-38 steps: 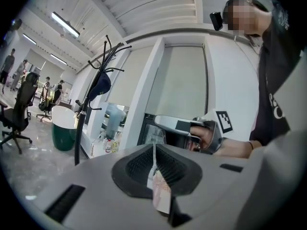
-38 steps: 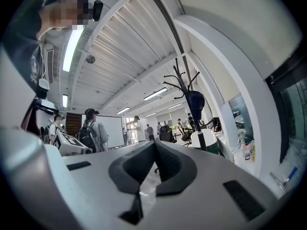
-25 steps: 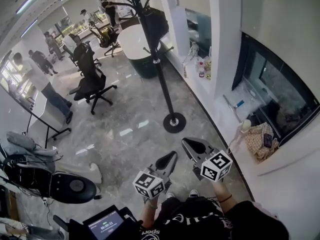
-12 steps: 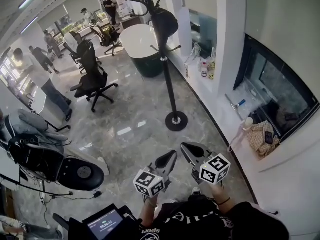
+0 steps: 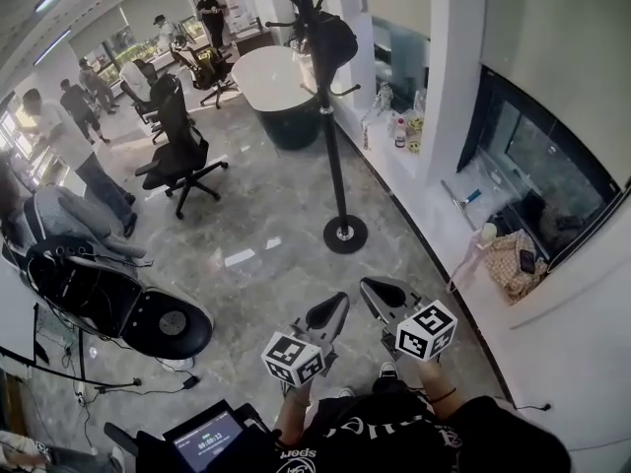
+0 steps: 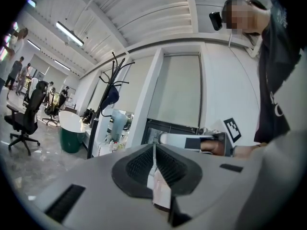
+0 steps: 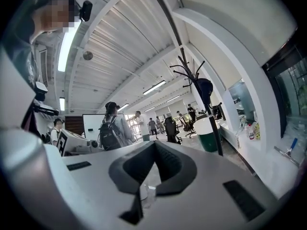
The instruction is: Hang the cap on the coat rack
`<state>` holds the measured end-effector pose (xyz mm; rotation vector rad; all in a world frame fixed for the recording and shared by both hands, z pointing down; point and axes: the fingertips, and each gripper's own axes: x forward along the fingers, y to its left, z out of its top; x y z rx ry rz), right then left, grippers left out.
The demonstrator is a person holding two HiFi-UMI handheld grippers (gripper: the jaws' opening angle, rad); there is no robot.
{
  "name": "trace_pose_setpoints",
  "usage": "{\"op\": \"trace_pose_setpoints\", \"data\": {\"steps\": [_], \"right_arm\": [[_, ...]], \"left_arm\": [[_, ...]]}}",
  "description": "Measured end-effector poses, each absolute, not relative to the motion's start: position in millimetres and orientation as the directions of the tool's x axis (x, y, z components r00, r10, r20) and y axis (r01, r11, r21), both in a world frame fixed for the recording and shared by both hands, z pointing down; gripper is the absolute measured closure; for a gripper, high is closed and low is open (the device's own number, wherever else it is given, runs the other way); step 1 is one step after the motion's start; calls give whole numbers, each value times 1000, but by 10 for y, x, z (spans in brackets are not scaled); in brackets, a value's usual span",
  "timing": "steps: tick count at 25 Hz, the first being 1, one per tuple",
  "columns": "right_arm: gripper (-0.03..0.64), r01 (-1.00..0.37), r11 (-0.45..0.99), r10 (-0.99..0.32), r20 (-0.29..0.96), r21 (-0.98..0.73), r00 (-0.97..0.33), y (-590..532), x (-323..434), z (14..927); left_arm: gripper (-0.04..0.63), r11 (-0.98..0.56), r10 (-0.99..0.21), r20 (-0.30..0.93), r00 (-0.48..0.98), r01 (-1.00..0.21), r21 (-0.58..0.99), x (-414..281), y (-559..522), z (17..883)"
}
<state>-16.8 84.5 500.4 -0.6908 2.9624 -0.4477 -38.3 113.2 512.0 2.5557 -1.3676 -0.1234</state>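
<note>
A dark cap hangs on an upper hook of the black coat rack, whose round base stands on the marble floor. The left gripper view shows the cap on the rack, and the right gripper view shows the cap on the rack too. My left gripper and right gripper hover low, close to the person's body and well short of the rack. Both are shut with nothing between their jaws. My left gripper and right gripper point toward the rack.
A black office chair stands left of the rack, and a white-topped green tub stands behind it. A window ledge with bottles runs along the right, with a woven bag below it. Dark equipment lies at the left. Several people stand far back.
The head view has shifted a little, so the rack and chair sit slightly differently in frame. Both grippers stay shut in almost the same low place.
</note>
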Motion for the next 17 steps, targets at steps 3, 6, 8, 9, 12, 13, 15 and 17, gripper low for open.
{"op": "trace_pose_setpoints", "data": {"steps": [3, 6, 8, 9, 12, 13, 15, 17], "right_arm": [[601, -422, 870, -435, 7, -257, -901, 972, -212, 5012], [601, -424, 873, -435, 11, -242, -900, 1072, -227, 5024], [601, -426, 870, -437, 11, -249, -899, 1078, -188, 5036], [601, -427, 869, -438, 12, -251, -899, 1075, -167, 5042], [601, -429, 868, -439, 16, -250, -898, 1084, -166, 5043], [601, -430, 868, -440, 16, -250, -898, 1093, -185, 5039], [601, -432, 867, -442, 18, -248, -897, 1116, -236, 5037], [601, -435, 866, -444, 19, -247, -896, 1142, -289, 5039]], "left_arm": [[591, -549, -818, 35, 575, -797, 253, -393, 1196, 5146], [591, -560, -810, 32, 586, -788, 256, -389, 1258, 5155], [589, -564, -807, 33, 589, -786, 254, -347, 1265, 5158], [591, -564, -807, 34, 590, -786, 254, -327, 1265, 5161], [591, -564, -807, 36, 590, -786, 252, -332, 1276, 5158], [591, -564, -807, 35, 590, -786, 252, -353, 1284, 5153], [591, -566, -806, 32, 591, -785, 252, -406, 1307, 5141], [590, -568, -805, 29, 592, -784, 251, -460, 1333, 5130]]}}
